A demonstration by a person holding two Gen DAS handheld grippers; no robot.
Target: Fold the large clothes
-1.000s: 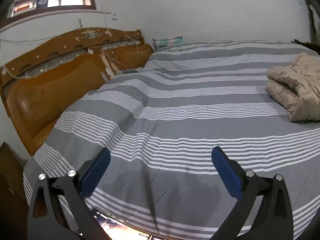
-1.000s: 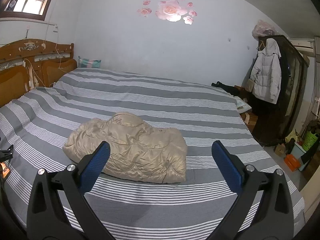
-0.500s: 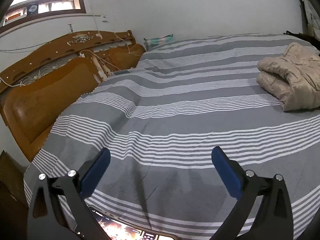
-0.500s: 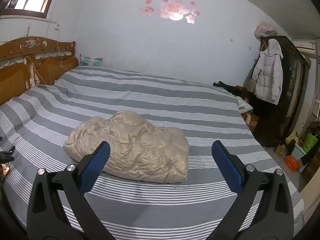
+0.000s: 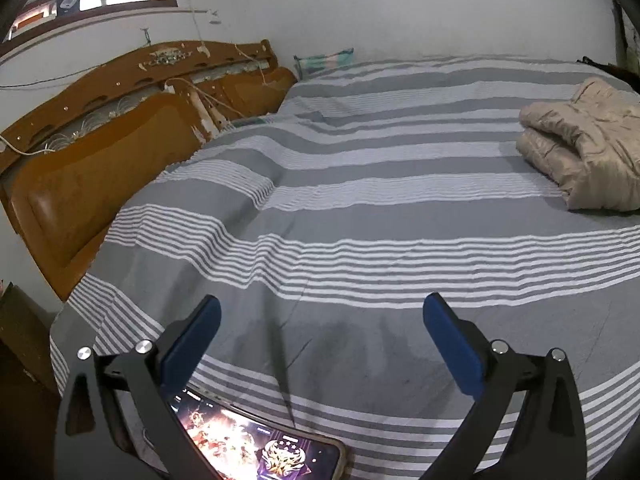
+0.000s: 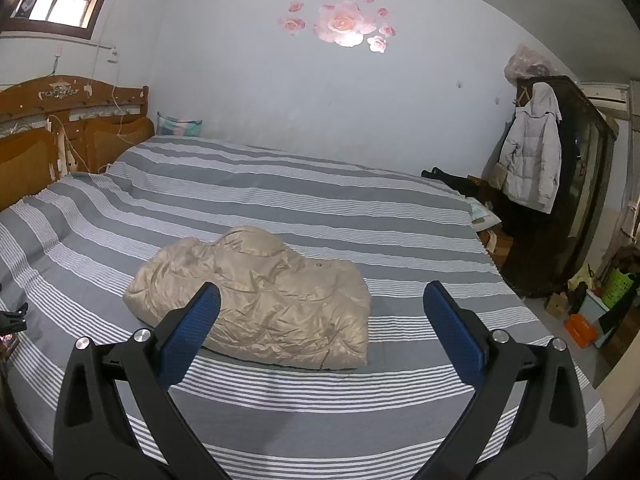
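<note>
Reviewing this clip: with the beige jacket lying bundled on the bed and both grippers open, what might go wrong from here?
The puffy beige jacket looks slick and bulky, so a thin pinch may slip or the bundle may spring open. A lit phone lies on the striped sheet under the left gripper; lowering there could knock it. The right gripper might snag the sheet too.

Wide striped bed (image 5: 360, 208) lies open — only a folded beige jacket (image 6: 256, 296) and a phone (image 5: 264, 448) interrupt it.
</note>
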